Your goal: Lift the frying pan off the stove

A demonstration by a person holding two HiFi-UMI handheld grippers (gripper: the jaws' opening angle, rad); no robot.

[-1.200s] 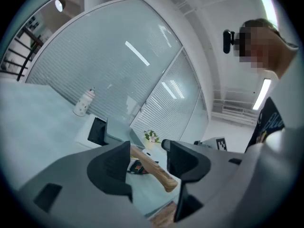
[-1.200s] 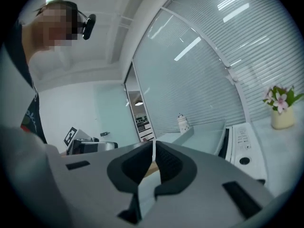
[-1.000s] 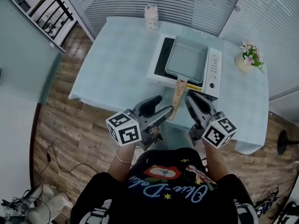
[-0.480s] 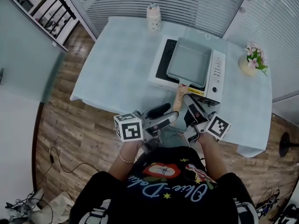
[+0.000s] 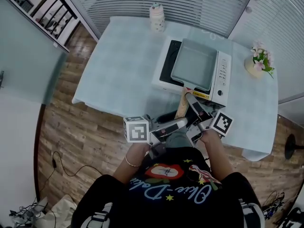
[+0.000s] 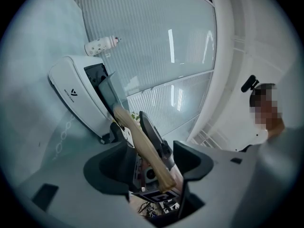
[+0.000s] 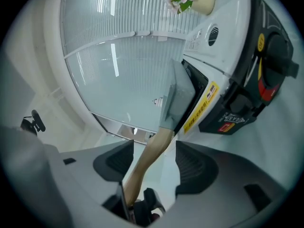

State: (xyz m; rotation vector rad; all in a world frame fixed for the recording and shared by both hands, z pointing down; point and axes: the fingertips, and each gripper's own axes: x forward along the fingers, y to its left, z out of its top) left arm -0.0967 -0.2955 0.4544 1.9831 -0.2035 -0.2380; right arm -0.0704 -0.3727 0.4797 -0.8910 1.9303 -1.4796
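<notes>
A grey square frying pan (image 5: 194, 63) sits on the white tabletop stove (image 5: 219, 80), and its wooden handle (image 5: 182, 103) sticks out toward me over the table's near edge. My left gripper (image 5: 176, 120) comes at the handle's end from the left. In the left gripper view the handle (image 6: 142, 144) runs through the gap of the left gripper (image 6: 149, 164) without touching either pad. My right gripper (image 5: 194, 106) is at the handle from the right, its jaws opening. The handle (image 7: 153, 148) lies between the jaws of the right gripper (image 7: 154, 164), clear of the pads.
A white spotted bottle (image 5: 157, 17) stands at the table's far edge. A small vase of pink flowers (image 5: 257, 61) sits to the right of the stove. The stove's knob and black front panel (image 7: 266, 75) face my right gripper. Wooden floor surrounds the table (image 5: 118, 65).
Both grippers have closed in from either side, so the wooden handle now lies between each one's jaws. The right gripper has moved up along the handle toward the stove.
</notes>
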